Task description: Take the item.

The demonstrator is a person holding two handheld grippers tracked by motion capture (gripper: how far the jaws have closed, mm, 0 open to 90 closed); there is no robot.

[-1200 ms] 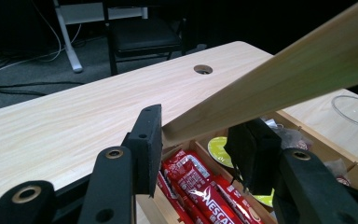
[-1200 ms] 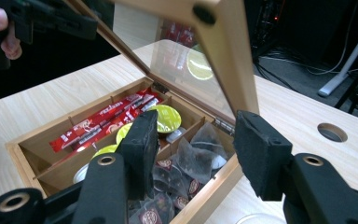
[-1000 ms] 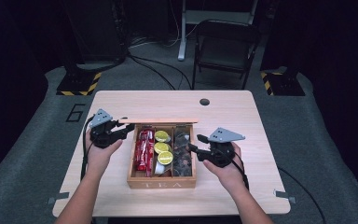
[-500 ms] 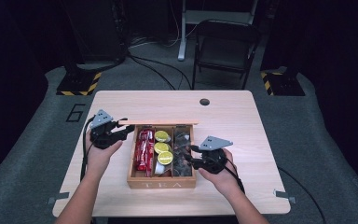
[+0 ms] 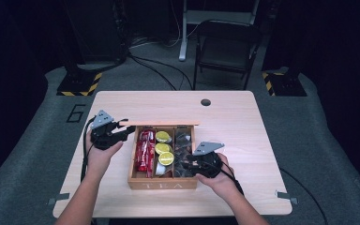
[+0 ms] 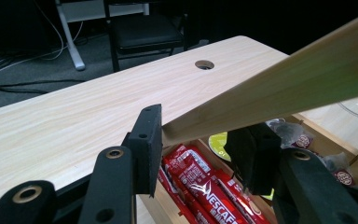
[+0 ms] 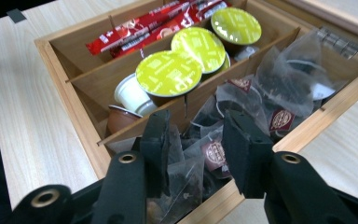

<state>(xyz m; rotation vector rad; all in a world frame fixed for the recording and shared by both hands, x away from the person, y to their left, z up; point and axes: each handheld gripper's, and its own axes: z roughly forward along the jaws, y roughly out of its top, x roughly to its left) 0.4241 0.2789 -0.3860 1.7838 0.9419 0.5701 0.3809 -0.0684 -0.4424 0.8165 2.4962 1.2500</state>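
Wooden tea box [image 5: 161, 183] sits mid-table, lid [image 6: 279, 88] up. Left gripper [image 5: 126, 131] at the box's 10 o'clock, jaws clamped on the lid's corner. Right gripper [image 7: 193, 140] at 4 o'clock, jaws apart, down among the tea bags [image 7: 279, 84] in the right-hand compartment

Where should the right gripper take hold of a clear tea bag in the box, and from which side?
Grip the loose top fold of a tea bag, coming from above. The bags lie crumpled in the right compartment of the wooden box, walled by dividers, so only their tops are free. The right gripper hangs open above them.
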